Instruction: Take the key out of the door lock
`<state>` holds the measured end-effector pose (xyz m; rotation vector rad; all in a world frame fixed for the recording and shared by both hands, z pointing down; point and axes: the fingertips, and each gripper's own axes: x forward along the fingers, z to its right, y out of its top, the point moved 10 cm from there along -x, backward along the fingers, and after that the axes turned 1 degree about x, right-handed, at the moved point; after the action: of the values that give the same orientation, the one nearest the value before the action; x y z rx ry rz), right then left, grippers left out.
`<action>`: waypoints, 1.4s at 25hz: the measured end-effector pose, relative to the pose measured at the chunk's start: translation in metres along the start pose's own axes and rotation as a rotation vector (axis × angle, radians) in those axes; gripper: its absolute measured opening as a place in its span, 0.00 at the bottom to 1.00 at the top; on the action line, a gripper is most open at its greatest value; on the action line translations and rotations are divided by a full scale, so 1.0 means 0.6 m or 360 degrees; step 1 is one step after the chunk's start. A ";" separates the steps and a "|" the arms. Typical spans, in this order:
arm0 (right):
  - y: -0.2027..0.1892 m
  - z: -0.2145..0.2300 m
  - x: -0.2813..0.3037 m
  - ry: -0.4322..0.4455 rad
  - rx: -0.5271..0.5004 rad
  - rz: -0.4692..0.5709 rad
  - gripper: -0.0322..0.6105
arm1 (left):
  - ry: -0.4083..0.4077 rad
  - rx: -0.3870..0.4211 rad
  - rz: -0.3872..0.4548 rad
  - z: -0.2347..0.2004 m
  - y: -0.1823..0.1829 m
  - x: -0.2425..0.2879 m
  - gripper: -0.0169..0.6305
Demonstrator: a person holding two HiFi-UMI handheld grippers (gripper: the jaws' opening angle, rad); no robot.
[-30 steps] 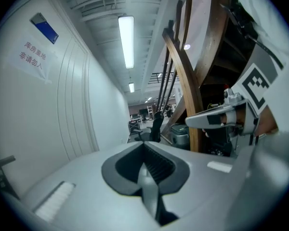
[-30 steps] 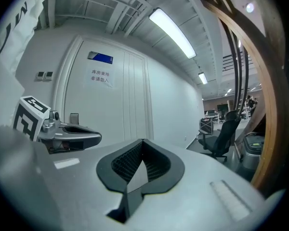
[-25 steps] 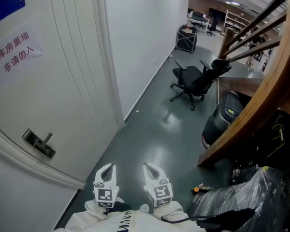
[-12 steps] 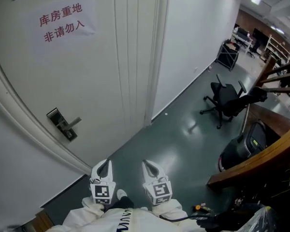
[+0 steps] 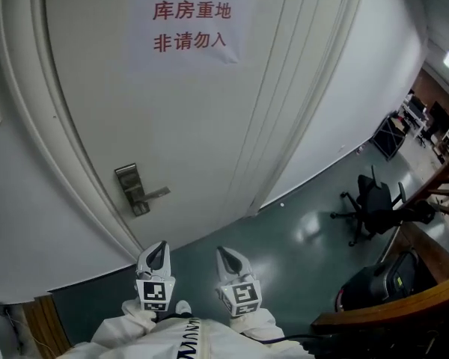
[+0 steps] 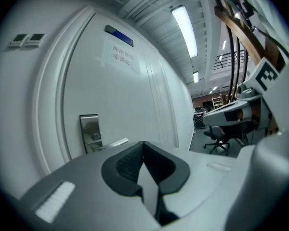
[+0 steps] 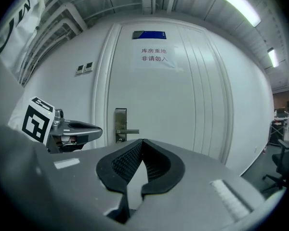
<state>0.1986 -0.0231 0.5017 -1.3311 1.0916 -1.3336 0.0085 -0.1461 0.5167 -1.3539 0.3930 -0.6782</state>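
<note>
Presently, both of my tools hang in front of the tall white panelled door, and no part of the extraction proper has begun. My left gripper has its two dark ribbed pads pressed tip to tip with nothing between them. My right gripper, at its three o'clock, is likewise closed and empty. The brushed-metal lock plate with its lever handle sits at about eleven o'clock from the left gripper in the head view, apart from both tools. It is low on the door, at roughly seven o'clock from the white paper notice with red characters. The key itself should be in this plate, but it is too small to make out in any view, so I cannot tell its exact seat or angle. A black wheeled office chair stands well off at three o'clock, clear of the work. By my reading, everything is left to do: close on the plate, part one pair of jaws, pinch the key head, and draw it straight out.
</note>
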 end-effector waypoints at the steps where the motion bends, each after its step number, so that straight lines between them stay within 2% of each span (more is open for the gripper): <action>1: 0.006 -0.006 0.018 0.0026 -0.0013 0.0005 0.05 | 0.0033 -0.0006 0.0000 -0.015 -0.001 0.000 0.03; 8: 0.032 -0.056 0.124 0.0233 -0.0070 0.0022 0.05 | 0.0272 -0.0044 -0.0034 -0.106 -0.017 -0.011 0.03; 18: 0.051 -0.064 0.229 0.0549 -0.0113 0.0015 0.05 | 0.0580 -0.0081 -0.0126 -0.143 -0.023 -0.018 0.03; 23: 0.058 -0.043 0.261 0.0678 -0.0130 0.0005 0.05 | 0.0728 -0.0232 -0.0132 -0.143 -0.024 -0.008 0.03; 28: 0.066 -0.021 0.286 0.0716 -0.0116 0.0020 0.05 | 0.0794 -0.0284 -0.0136 -0.144 -0.025 0.014 0.04; 29: 0.067 -0.019 0.288 0.0719 -0.0114 0.0022 0.05 | 0.0798 -0.0292 -0.0144 -0.144 -0.024 0.018 0.11; 30: 0.068 -0.017 0.290 0.0722 -0.0114 0.0022 0.05 | 0.0800 -0.0300 -0.0152 -0.145 -0.026 0.021 0.14; 33: 0.067 -0.008 0.295 0.0725 -0.0115 0.0013 0.05 | 0.0802 -0.0313 -0.0169 -0.145 -0.028 0.032 0.14; 35: 0.065 0.000 0.300 0.0725 -0.0111 -0.0002 0.05 | 0.0808 -0.0323 -0.0171 -0.145 -0.029 0.039 0.19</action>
<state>0.2024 -0.2073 0.4949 -1.1002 1.4512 -1.6605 -0.0321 -0.2287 0.5197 -1.3911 0.8162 -1.0996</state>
